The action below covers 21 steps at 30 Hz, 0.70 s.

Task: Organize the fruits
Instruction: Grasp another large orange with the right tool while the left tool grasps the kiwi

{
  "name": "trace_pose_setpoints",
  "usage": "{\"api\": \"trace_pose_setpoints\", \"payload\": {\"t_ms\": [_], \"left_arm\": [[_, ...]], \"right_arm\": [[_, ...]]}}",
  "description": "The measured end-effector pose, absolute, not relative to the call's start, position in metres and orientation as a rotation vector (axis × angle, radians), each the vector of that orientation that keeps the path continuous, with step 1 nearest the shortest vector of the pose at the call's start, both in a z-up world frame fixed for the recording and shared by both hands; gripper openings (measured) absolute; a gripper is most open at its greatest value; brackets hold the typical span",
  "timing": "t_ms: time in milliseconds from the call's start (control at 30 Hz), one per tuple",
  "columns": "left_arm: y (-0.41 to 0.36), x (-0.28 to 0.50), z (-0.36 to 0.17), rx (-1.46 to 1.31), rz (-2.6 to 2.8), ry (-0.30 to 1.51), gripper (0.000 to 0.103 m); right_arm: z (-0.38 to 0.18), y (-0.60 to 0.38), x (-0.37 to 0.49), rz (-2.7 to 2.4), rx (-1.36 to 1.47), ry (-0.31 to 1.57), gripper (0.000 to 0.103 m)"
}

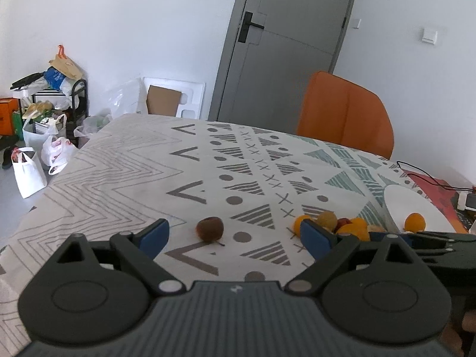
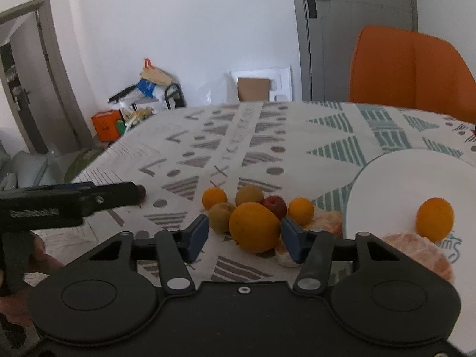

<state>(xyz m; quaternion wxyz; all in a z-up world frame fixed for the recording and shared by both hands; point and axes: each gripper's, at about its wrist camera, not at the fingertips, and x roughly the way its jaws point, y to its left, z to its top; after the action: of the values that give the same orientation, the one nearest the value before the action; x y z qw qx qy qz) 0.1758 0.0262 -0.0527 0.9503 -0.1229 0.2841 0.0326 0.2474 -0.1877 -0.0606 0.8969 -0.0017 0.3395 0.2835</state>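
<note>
- The left gripper (image 1: 235, 235) hangs low over a table (image 1: 125, 160) draped in a grey-and-teal geometric cloth, its blue-padded jaws spread wide with nothing between the pads.
- A single brown fruit (image 1: 210, 228) with a short stalk lies on the cloth just beyond and between those open jaws, apart from both pads.
- The right gripper (image 2: 245, 236) reaches into a heap of fruit, its jaws narrowed around a large orange (image 2: 255, 227); the right pad sits against the fruit's side, while a gap shows at the left pad, so a firm grip cannot be confirmed.
- Behind the large orange cluster two small oranges (image 2: 214, 197), two yellowish-green fruits (image 2: 249, 195) and a red fruit (image 2: 275, 205), all touching or nearly so.
- Peeled citrus pieces (image 2: 328, 221) lie just right of the heap, beside the white plate (image 2: 416, 178).
- One small orange (image 2: 435, 214) rests on the plate, another peeled piece (image 2: 416, 253) at the near rim.
- An orange chair (image 1: 345, 113) stands at the table's far side, before a grey door (image 1: 285, 44).
</note>
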Motion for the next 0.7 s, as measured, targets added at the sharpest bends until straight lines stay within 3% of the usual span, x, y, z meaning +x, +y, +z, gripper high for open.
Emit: {"api": "trace_pose_setpoints", "payload": {"t_ms": [33,67,300,700], "left_arm": [[0.026,0.176,-0.053,-0.249,0.067,0.580,0.093],[0.025,0.176,-0.053,-0.247,0.064,0.582,0.093],[0.013,0.182,-0.055,-0.217,0.024,0.598,0.092],[-0.017,0.198,-0.051,-0.194,-0.047,0.604,0.079]], "right_arm": [[-0.062,-0.188,0.248,0.586,0.001,0.700,0.038],[-0.062,-0.189,0.248,0.597,0.015,0.700,0.038],[-0.057,-0.199,0.241,0.634,0.066,0.663,0.037],[-0.033,-0.233,0.242,0.581,0.142,0.598,0.037]]}}
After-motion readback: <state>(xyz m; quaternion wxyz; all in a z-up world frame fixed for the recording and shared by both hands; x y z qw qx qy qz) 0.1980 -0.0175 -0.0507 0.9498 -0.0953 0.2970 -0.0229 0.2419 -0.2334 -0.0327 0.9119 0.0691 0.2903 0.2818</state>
